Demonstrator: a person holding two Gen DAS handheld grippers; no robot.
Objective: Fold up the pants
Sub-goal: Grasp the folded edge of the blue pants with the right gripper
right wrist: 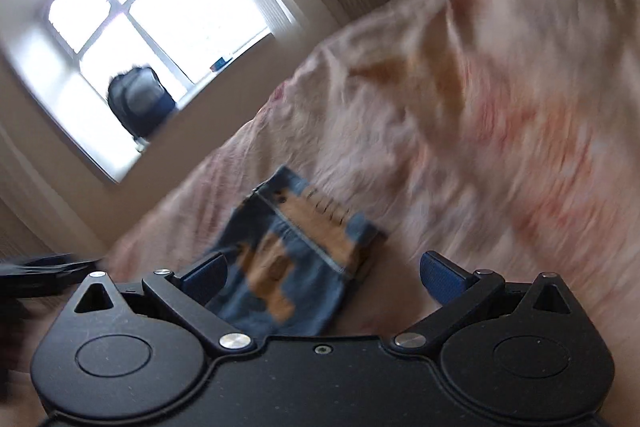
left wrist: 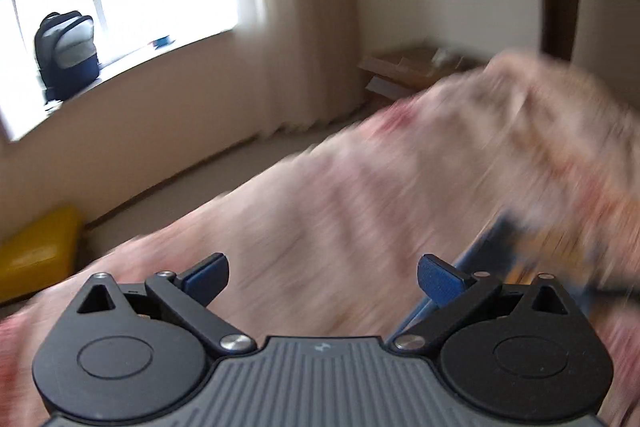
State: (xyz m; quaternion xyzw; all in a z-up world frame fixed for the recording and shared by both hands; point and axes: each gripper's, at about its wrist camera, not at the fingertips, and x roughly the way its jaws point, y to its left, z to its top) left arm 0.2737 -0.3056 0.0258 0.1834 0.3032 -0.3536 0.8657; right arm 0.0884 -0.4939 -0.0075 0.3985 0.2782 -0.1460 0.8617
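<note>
The blue denim pants with tan patches (right wrist: pixel 296 251) are lying as a compact folded bundle on the pink floral bedsheet (right wrist: pixel 460 131), apparently finished. The left gripper (left wrist: pixel 322 281) and right gripper (right wrist: pixel 322 277) are both gaping wide, gripping nothing, apparently because the fold needs no further hold.
</note>
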